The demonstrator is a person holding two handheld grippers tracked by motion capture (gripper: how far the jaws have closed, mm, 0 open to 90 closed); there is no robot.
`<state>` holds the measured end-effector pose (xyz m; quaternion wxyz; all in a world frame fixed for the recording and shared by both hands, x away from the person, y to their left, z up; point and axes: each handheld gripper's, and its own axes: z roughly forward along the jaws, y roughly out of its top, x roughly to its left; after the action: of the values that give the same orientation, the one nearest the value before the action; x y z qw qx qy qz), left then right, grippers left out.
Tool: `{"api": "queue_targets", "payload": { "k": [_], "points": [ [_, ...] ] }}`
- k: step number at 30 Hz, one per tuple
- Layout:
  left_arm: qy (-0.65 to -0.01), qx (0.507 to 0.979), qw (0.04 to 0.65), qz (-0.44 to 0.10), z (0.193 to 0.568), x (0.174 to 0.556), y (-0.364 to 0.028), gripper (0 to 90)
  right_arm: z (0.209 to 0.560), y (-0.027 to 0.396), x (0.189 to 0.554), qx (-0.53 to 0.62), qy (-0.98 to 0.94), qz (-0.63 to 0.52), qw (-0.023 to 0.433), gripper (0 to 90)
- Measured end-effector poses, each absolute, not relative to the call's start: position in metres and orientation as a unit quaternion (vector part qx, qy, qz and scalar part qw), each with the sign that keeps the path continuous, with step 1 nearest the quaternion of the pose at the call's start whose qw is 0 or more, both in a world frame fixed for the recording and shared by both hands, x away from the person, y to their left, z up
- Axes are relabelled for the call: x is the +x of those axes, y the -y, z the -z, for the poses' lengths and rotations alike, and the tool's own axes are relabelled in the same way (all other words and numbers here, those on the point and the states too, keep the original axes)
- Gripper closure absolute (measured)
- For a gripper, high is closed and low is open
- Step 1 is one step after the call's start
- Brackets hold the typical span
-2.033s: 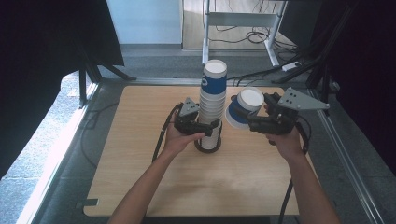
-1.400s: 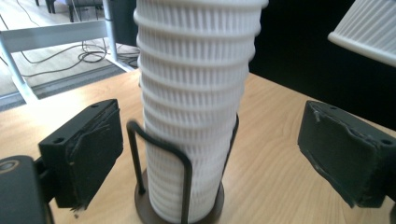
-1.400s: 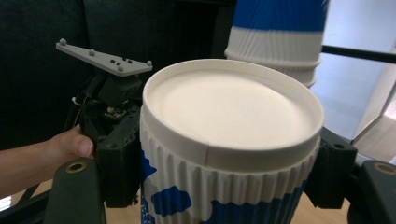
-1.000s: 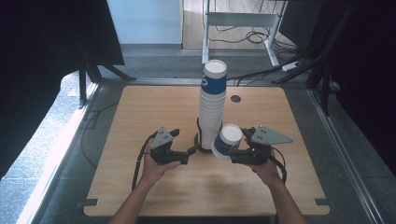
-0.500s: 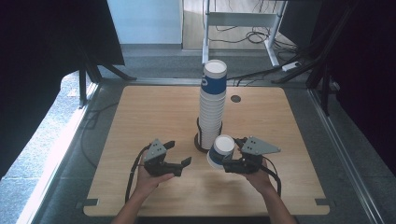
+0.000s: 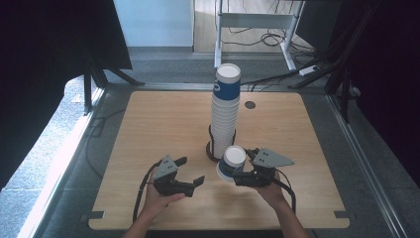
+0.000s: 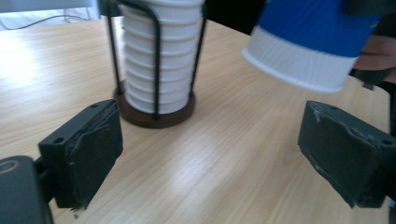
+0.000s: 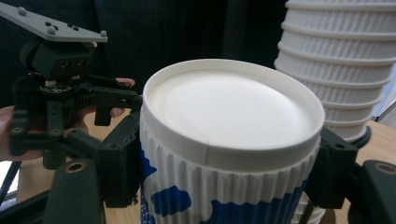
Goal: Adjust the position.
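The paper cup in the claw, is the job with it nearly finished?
About halfway. Done: one cup is off the stack in its wire holder. In hand: the right claw grips it upside down, tilted, above the table. Left: setting it down. The left claw is open, its jaws just widened, nothing between them.

Paper cup (image 6: 231,162): blue-and-white, ribbed wall, upside down, tilted, flat white base uppermost, clear of desk (image 6: 148,129), just beside tall stack of cups (image 6: 224,114) standing in wire holder.
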<state>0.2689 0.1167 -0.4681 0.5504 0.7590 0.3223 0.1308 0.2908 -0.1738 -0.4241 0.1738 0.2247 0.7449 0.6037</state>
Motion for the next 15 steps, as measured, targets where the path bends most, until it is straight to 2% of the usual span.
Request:
{"api": "queue_targets", "payload": {
  "k": [15],
  "points": [
    [-0.289,0.775,0.551,-0.11,0.466,0.267,-0.079,0.8,0.435,0.149,0.286,0.206,-0.758,-0.598,0.156,27.1]
  ]
}}
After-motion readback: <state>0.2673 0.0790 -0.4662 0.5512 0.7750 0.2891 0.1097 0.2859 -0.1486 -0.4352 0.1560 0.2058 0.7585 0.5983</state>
